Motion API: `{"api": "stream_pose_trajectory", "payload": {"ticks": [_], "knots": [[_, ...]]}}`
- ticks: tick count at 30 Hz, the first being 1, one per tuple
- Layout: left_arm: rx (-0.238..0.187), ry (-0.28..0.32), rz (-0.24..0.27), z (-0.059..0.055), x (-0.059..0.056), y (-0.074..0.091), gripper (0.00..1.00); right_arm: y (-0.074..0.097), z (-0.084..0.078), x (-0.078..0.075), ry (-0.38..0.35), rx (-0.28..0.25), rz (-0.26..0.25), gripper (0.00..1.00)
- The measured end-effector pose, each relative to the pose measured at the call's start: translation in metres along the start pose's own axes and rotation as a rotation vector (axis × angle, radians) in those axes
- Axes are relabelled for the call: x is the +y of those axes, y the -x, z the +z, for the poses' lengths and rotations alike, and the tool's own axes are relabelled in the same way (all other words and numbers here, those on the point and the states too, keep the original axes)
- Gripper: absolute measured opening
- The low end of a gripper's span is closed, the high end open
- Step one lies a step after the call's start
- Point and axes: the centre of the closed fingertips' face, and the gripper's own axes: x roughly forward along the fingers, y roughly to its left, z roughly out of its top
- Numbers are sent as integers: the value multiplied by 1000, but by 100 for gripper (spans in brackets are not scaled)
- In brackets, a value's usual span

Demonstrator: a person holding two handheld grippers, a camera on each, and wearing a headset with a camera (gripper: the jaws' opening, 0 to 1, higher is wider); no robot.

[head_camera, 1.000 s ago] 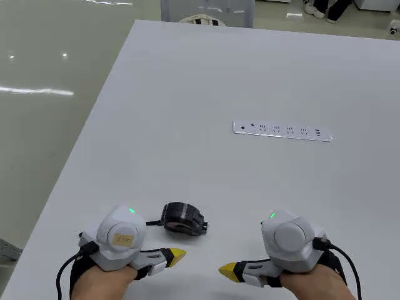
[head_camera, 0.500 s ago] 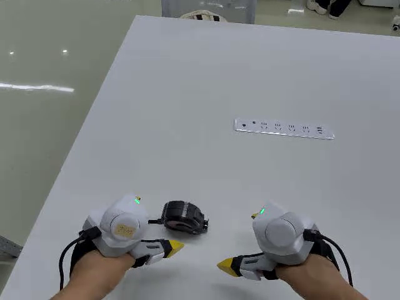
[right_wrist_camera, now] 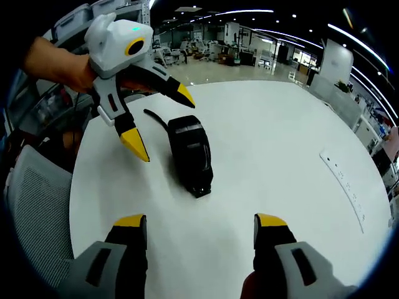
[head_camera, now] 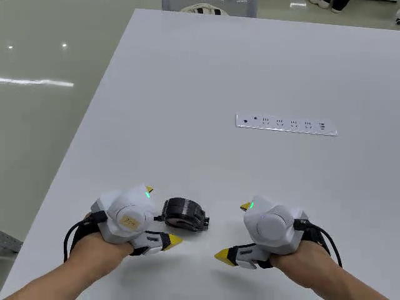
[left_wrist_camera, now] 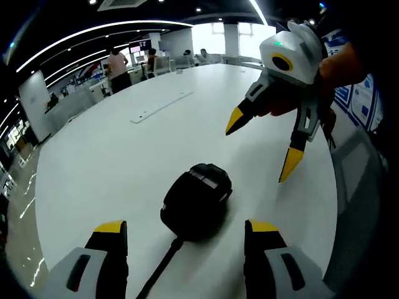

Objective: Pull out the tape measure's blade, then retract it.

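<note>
A black tape measure [head_camera: 185, 214] lies on the white table [head_camera: 206, 94] near its front edge, with a short black strap pointing left. My left gripper [head_camera: 160, 214] is open, its yellow-tipped jaws on either side of the case's strap end, apart from it. My right gripper [head_camera: 233, 230] is open a little to the right of the case, pointing at it. From the left gripper view the tape measure [left_wrist_camera: 198, 199] sits just ahead of the left gripper [left_wrist_camera: 186, 227], and the right gripper [left_wrist_camera: 259, 151] faces it. In the right gripper view the tape measure [right_wrist_camera: 191, 152] lies ahead of the right gripper [right_wrist_camera: 199, 220].
A white power strip [head_camera: 285, 124] lies flat on the table, further back and to the right. The table's left edge drops to a shiny floor [head_camera: 44, 94]. A chair [head_camera: 200, 6] stands at the far end.
Both grippers have moved forward and inward towards the tape measure; the left one now has its jaws beside the case. The tape measure has stayed put.
</note>
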Motion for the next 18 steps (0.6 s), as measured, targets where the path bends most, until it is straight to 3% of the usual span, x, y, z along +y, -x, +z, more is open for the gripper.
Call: {"api": "stream_pose_trajectory", "payload": {"ticks": [18], "knots": [[2, -90, -83, 2, 3, -10, 64, -23, 7, 5, 101, 14, 58, 64]]}}
